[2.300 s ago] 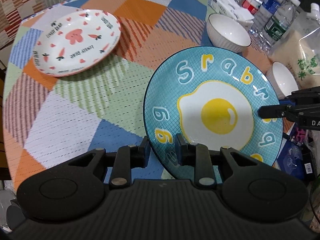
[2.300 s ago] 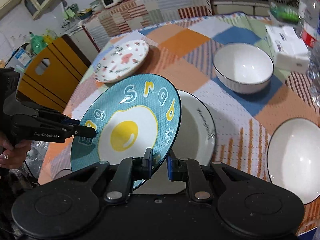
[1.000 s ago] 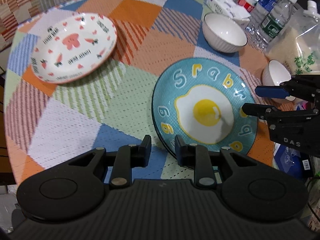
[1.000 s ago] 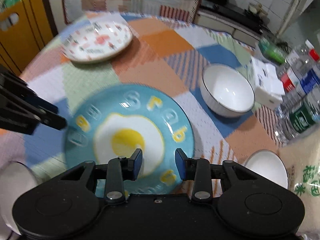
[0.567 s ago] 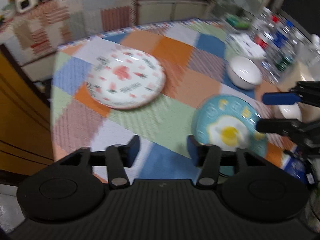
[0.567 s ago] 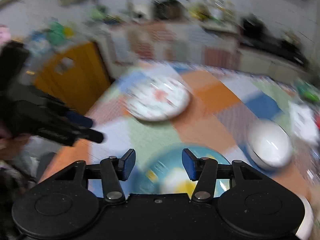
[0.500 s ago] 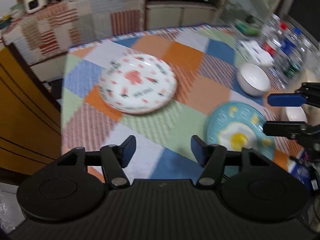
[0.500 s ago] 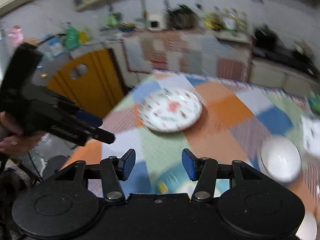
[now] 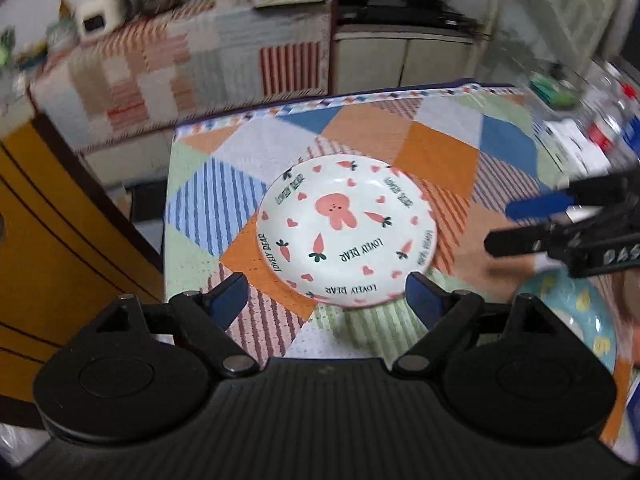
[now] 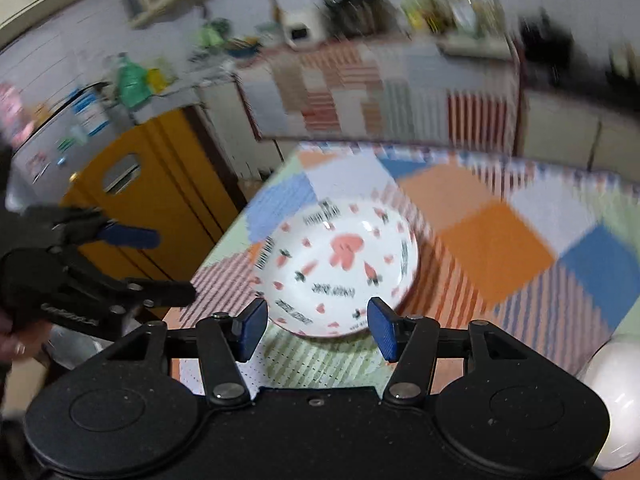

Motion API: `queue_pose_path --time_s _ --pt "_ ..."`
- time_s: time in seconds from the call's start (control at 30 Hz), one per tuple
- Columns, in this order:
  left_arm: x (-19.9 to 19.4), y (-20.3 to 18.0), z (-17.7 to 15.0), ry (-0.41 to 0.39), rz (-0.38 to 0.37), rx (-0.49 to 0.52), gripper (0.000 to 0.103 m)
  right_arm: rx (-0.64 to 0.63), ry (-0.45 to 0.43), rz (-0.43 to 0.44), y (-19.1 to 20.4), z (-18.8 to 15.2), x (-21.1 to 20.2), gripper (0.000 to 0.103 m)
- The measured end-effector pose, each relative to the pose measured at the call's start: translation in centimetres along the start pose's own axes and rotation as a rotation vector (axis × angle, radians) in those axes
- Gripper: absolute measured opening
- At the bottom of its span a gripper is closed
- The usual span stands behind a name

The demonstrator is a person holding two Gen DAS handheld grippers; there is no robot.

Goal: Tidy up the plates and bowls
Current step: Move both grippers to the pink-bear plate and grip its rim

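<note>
A white plate with a pink rabbit and carrots (image 9: 346, 230) lies on the patchwork tablecloth (image 9: 436, 152); it also shows in the right wrist view (image 10: 336, 270). My left gripper (image 9: 326, 300) is open and empty, just short of the plate's near rim. My right gripper (image 10: 316, 328) is open and empty, also near that rim. The blue fried-egg plate (image 9: 576, 320) lies flat at the right. The right gripper shows in the left wrist view (image 9: 520, 226), above the table to the plate's right. The left gripper shows in the right wrist view (image 10: 160, 264), at the left.
A white bowl (image 10: 612, 400) sits at the right edge. Bottles and a white box (image 9: 580, 148) stand blurred at the table's far right. A yellow cabinet (image 9: 52, 248) stands past the table's left edge. A counter with a patchwork cover (image 9: 180, 64) lies behind.
Both grippers let go of the blue egg plate, which now lies flat, opened wide and swung left to face the rabbit plate.
</note>
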State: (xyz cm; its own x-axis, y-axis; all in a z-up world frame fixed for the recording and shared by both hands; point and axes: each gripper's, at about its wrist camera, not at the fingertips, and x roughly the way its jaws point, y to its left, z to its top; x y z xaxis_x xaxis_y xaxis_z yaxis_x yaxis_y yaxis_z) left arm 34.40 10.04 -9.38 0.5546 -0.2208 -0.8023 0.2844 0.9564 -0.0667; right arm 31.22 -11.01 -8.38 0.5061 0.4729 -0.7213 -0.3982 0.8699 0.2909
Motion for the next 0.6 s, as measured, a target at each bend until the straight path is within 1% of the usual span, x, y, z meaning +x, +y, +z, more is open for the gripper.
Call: queue_pose_path --time_s 0.07,0.1,0.23,0.33,0.5,0.53,0.6 --pt "1.3 0.9 0.1 0.016 -0.028 -0.042 0.084 0.046 0.034 -0.013 -1.2 0.2 1.9 0.061" --pt "1.9 1.2 0.0 0.015 -0.025 -0.056 0.084 0.057 0.043 -0.011 -1.5 0.0 2.6 0.06" --pt "4.4 2.0 -0.5 0.015 0.03 -0.077 0.084 0.129 0.06 0.005 -2.9 -0.7 4.9 0.06" --pt "6.2 2.8 -0.9 0.022 0.029 -0.114 0.082 0.184 0.055 0.025 -3.9 -1.6 6.2 0.06" --pt "8.7 3.9 -1.6 0.023 -0.015 -0.19 0.079 0.213 0.053 -0.011 -4.8 -2.1 8.0 0.059" --pt "9.3 4.2 -1.9 0.025 -0.014 -0.21 0.079 0.219 0.049 -0.017 -5.0 -2.2 8.3 0.059" --pt "10.4 4.8 -2.0 0.037 0.014 -0.255 0.079 0.245 0.043 -0.015 -5.7 -2.2 8.8 0.059"
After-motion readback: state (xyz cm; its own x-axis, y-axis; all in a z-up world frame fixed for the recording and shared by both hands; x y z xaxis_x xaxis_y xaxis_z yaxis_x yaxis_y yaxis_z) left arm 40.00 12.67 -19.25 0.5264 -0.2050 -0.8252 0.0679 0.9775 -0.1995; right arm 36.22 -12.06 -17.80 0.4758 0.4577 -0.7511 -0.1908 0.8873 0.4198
